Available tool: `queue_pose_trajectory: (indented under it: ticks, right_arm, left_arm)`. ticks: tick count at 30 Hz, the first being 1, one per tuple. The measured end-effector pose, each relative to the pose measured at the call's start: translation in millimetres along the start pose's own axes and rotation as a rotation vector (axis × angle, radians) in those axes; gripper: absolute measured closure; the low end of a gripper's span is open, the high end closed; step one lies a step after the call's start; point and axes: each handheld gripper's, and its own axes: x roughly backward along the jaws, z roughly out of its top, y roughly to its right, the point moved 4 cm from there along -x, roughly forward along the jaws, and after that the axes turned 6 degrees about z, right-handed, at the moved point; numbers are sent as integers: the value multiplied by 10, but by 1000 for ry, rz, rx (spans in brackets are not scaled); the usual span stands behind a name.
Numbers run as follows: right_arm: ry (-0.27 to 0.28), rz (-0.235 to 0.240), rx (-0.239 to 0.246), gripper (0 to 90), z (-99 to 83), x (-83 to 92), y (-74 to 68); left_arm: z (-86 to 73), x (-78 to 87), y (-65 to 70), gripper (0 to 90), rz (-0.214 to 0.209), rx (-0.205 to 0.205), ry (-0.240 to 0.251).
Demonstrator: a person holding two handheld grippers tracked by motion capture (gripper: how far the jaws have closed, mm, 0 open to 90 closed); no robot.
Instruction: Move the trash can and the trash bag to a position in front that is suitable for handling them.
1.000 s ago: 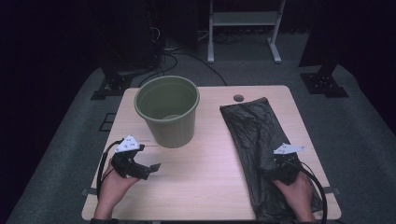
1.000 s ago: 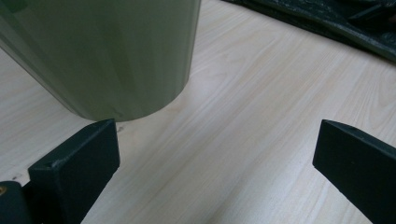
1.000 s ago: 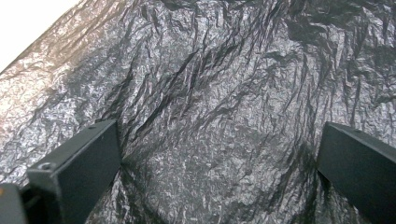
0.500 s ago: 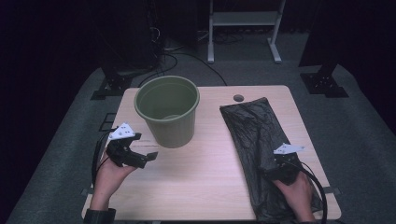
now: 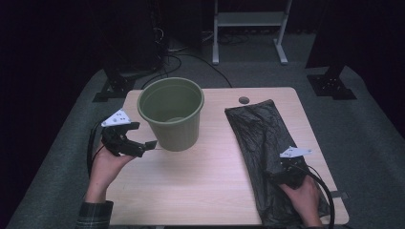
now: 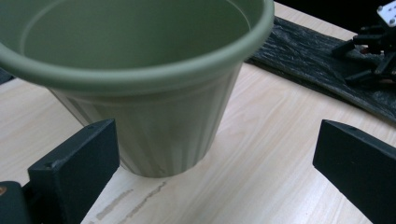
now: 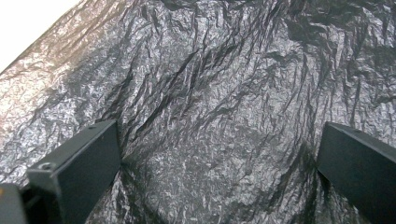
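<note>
An olive-green plastic bucket (image 5: 172,112) stands upright and looks empty at the table's back left. My left gripper (image 5: 142,135) hovers open just to its left at base level; in the left gripper view the bucket's wall (image 6: 154,93) rises just beyond the wide-apart jaws of that gripper (image 6: 215,149). A crumpled black plastic bag (image 5: 260,138) lies flat along the table's right side. My right gripper (image 5: 279,174) rests low over the bag's near part, open, with wrinkled bag film (image 7: 210,93) spread between its jaws (image 7: 219,158).
The light wooden table (image 5: 200,181) has a round cable hole (image 5: 244,100) near its back edge. On the dark floor behind stand a white metal frame (image 5: 248,28), black stand feet (image 5: 329,86) and loose cables (image 5: 176,52).
My left gripper has risen from the table's front left and moved forward towards the bucket's base. The right gripper has stayed on the bag.
</note>
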Motion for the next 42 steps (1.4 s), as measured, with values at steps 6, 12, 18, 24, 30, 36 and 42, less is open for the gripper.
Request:
queue_pose_trajectory:
  ticks: [6,12,18,24,30,36,42]
  right_arm:
    - [0,0,0,0,0,0,0]
    - [0,0,0,0,0,0,0]
    - [0,0,0,0,0,0,0]
    - [0,0,0,0,0,0,0]
    - [0,0,-1,0,1,0,0]
    - [0,0,-1,0,1,0,0]
    - [1,-1,-1,0,1,-1,1]
  left_arm:
    - [177,68,-78,0,15,-7,12]
    - [345,95,-160,0,20,-13,14]
    - [470,79,-245,0,25,-16,10]
    - [594,-5,-420,0,36,-9,-2]
    - [647,-93,-574,0,54,-8,-17]
    - [612,-205,-684,0,69,-3,-62]
    - [540,-361,-791,0,71,10,-110]
